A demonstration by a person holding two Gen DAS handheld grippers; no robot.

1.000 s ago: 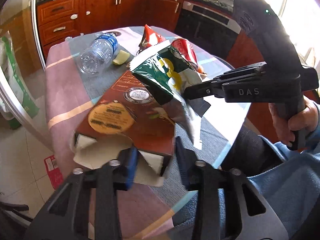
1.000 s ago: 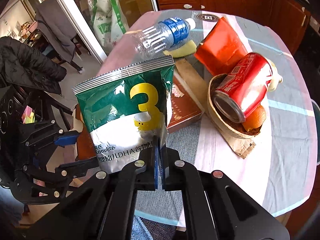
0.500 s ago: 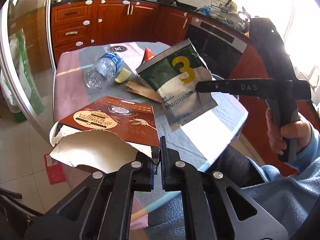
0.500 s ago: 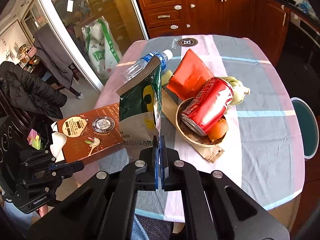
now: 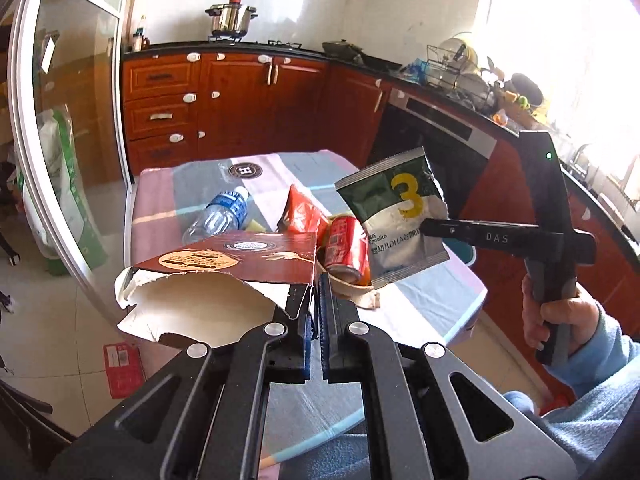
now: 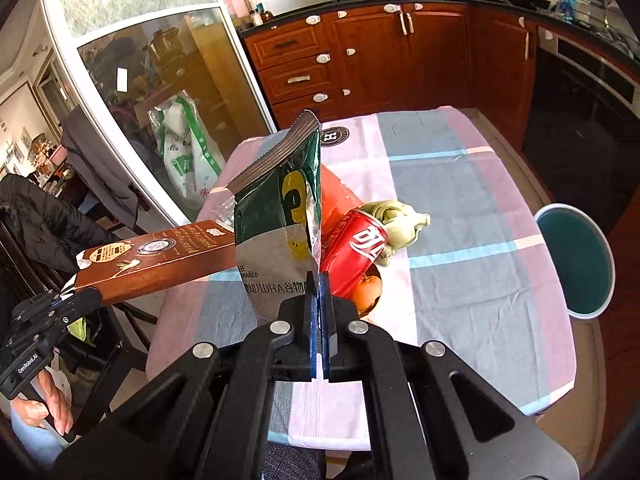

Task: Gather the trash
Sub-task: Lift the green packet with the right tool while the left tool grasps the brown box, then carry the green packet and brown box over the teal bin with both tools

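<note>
Both hands are carrying trash, clear of the desk. My left fingers are clamped tight on the torn near end of the box; it is sticking out flat ahead of them, long axis pointing away from me toward the cabinets, far end hanging over the desk's near-left corner. My right fingers are pinched on the lower edge of the pouch, which is standing up above them, long axis vertical, sealed top uppermost, seen nearly edge-on from the right wrist.

Landmark: the bin. It is sitting on the floor just off the desk's right edge, mouth up, showing only in the right wrist view. The pouch is hanging over the desk's near-left part, so the bin lies to its right and lower. The box is further left again, past the pouch.

My read: the right hand is nearer the bin, so the pouch should go first; the box needs to cross the whole desk. Can, bottle and red wrapper are waiting on the desk, between the pouch and the far edge.
</note>
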